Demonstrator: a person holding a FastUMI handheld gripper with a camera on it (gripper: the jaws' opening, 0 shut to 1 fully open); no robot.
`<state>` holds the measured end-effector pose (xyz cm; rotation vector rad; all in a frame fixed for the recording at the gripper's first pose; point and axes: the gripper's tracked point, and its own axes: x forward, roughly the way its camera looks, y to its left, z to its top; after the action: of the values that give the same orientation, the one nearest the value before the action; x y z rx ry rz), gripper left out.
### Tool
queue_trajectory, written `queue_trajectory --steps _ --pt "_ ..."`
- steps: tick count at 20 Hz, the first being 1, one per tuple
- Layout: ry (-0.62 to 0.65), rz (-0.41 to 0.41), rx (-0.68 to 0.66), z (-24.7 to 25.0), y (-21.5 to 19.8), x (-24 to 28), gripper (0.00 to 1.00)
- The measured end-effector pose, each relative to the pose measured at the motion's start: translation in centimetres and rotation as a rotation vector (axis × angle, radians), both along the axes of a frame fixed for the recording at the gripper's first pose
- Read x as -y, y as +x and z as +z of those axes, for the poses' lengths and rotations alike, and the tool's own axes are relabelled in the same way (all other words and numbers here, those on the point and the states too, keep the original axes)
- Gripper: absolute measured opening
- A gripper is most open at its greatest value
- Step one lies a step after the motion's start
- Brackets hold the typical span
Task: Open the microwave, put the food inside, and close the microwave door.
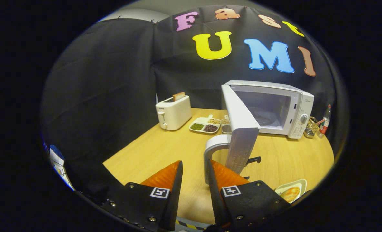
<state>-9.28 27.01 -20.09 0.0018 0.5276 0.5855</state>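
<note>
The microwave (274, 109) stands at the far side of the wooden worktop (165, 151), against the black cloth wall, and its door (241, 129) is swung wide open toward the camera, so the pale cavity and the round plate inside it are on show. The door's curved white handle (210, 154) hangs at the near edge of the door, just ahead of the gripper (195, 169). The gripper's fingers (165, 175) are spread apart, with a strip of bare worktop between them; the handle's lower end sits just at the tip of the right finger, though whether it touches is hard to tell, and nothing is pinched. The food (290, 194), a golden-brown piece, lies on a small white plate (302, 184) on the worktop, near the right finger and well apart from the microwave. To the left of the microwave lies a divided white tray (205, 124) with beans or grains of different colours in its compartments, and further left stands a white toaster (173, 112) with a slice of bread (178, 96) sticking up from its slot. To the right of the microwave, near the worktop's edge, are a small wire basket (310, 128) and a bottle (325, 120) with a red label.
</note>
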Motion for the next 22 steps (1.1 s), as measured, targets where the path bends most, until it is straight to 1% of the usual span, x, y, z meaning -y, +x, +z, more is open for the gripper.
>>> queue_trajectory --steps 2,3,5,9,14,19,20,22 --pt "0.057 0.052 0.041 2.4 -1.1 0.3 0.56" --pt "0.07 0.057 0.068 3.5 -1.2 1.1 0.71" --pt "0.074 0.022 0.122 5.3 -0.6 3.5 0.99" --pt "0.049 -0.102 0.167 6.4 0.7 9.3 1.0" --pt "-0.04 -0.271 0.143 4.4 2.4 17.6 0.99" --pt "-0.112 -0.388 0.058 0.7 3.4 23.4 1.0" --pt "-0.133 -0.415 0.031 -0.6 3.5 24.6 1.0" --pt "-0.151 -0.46 -0.066 -3.6 3.1 26.2 1.0"
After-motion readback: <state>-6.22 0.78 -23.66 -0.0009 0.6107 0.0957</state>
